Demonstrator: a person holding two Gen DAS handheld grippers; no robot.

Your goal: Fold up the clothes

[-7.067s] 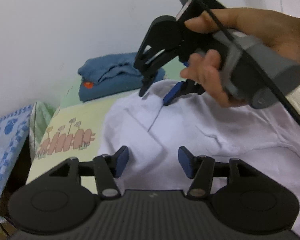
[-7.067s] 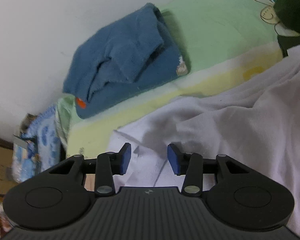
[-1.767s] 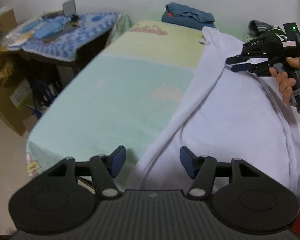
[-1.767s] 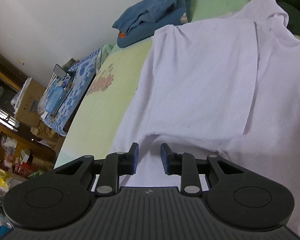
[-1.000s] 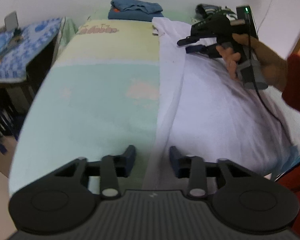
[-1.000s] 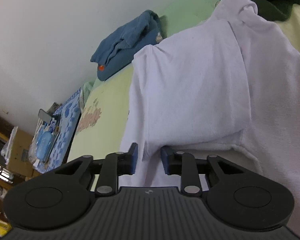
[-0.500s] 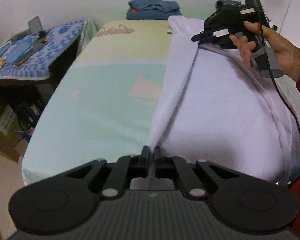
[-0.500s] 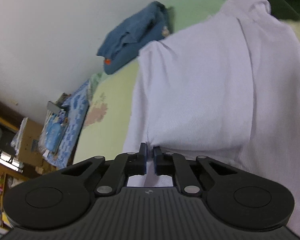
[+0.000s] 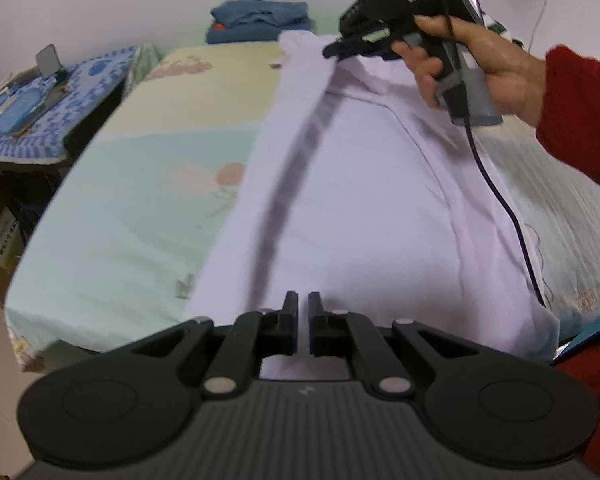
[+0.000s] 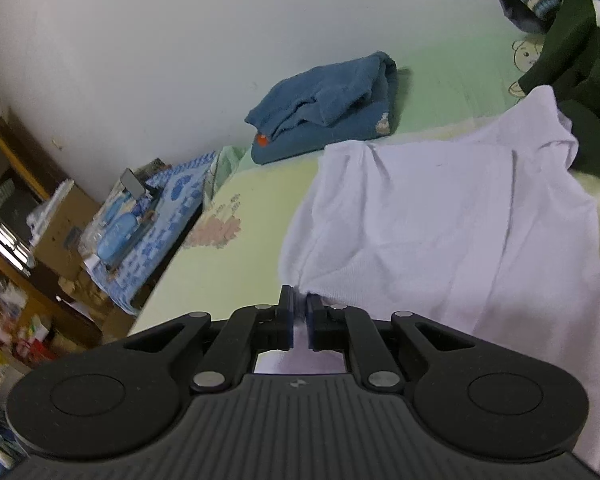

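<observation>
While lying flat along the bed [image 9: 132, 200], lengthwise away from the left wrist camera: white shirt [image 9: 380, 200], hem end nearest, collar end farthest, close to the folded blue towel [image 9: 256, 20] by the wall.

Left gripper [image 9: 303, 314]: jaws drawn together, pinching the shirt's left side edge at the hem end, cloth passing between the tips.

Right gripper [image 10: 298, 310]: jaws likewise closed, clamping the same side edge up near the sleeve, cloth showing between the pads; seen from the left wrist view at the far end, held in a hand [image 9: 480, 52] with a red cuff.

Raised edge: running taut as a straight ridge from one gripper to the other, casting a dark shadow line down the shirt body.

Long axis: hem to collar, parallel to that ridge, so the two holds sit at opposite ends of one side.

Rest of shirt: spreading to the right of the ridge, toward the dark green garment [image 10: 580, 80].

Judged next move: carrying both ends rightward together, laying the side strip over the body.

Risk noted: ridge sagging midway if the holds drift closer.
</observation>
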